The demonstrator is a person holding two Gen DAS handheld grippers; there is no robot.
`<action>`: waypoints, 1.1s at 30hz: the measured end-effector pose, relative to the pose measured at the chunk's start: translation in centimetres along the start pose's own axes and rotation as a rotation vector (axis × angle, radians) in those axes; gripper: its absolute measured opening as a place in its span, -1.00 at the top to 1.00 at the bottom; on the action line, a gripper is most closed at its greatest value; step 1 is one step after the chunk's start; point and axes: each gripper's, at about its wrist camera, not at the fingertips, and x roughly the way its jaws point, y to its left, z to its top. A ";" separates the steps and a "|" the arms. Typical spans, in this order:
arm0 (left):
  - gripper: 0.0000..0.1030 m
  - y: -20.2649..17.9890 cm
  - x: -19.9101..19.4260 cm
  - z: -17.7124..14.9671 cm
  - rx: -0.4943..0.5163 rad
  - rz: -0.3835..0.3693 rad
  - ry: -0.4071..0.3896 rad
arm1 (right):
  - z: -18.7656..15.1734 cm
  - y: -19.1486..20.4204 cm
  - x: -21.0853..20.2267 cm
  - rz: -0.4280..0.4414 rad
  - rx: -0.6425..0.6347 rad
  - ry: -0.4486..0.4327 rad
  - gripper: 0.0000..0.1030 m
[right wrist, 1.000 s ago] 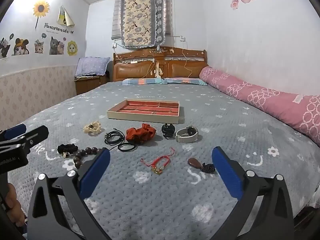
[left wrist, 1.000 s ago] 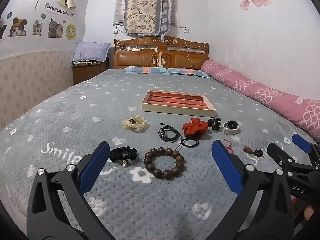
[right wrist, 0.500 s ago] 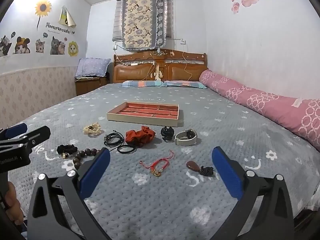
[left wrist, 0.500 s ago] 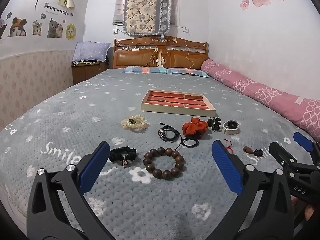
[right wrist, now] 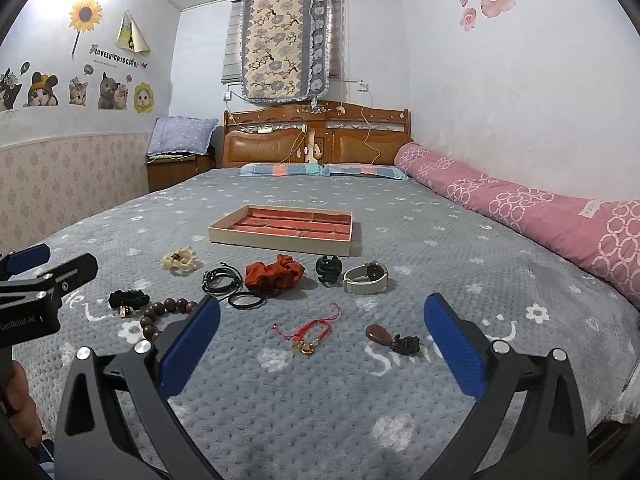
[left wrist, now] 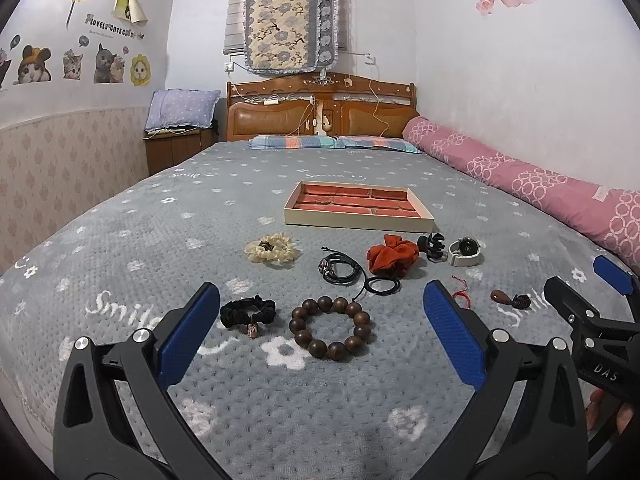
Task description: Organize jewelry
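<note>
A jewelry tray (left wrist: pixel 358 219) with orange-lined compartments sits mid-bed, also in the right wrist view (right wrist: pixel 280 241). In front of it lie a wooden bead bracelet (left wrist: pixel 331 328), a black scrunchie (left wrist: pixel 247 314), a cream flower scrunchie (left wrist: pixel 271 247), black cords (left wrist: pixel 340 268), an orange scrunchie (left wrist: pixel 393 256), a black claw clip (left wrist: pixel 431 245) and a watch (left wrist: pixel 464 251). A red string bracelet (right wrist: pixel 309 333) and a brown pendant (right wrist: pixel 393 340) lie before my right gripper. My left gripper (left wrist: pixel 320 332) is open and empty above the bead bracelet. My right gripper (right wrist: pixel 322 338) is open and empty.
The grey flower-print bedspread (left wrist: pixel 120 240) covers the bed. A pink rolled quilt (left wrist: pixel 540 188) runs along the right wall. A wooden headboard (left wrist: pixel 320 116) and pillows are at the far end. A nightstand (left wrist: pixel 176 148) stands back left.
The right wrist view has tilted slightly, so the bed items sit a little lower in frame. The left gripper has barely moved. Both stay open.
</note>
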 end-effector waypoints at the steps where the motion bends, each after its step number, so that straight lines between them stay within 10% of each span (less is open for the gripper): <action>1: -0.91 0.0 0.0 0.0 0.001 0.001 -0.001 | 0.0 -0.1 0.0 0.001 0.001 -0.001 -0.93; 33: -0.91 0.0 0.1 0.3 0.008 0.002 0.003 | 0.4 -0.3 -0.3 -0.006 -0.002 -0.015 -0.93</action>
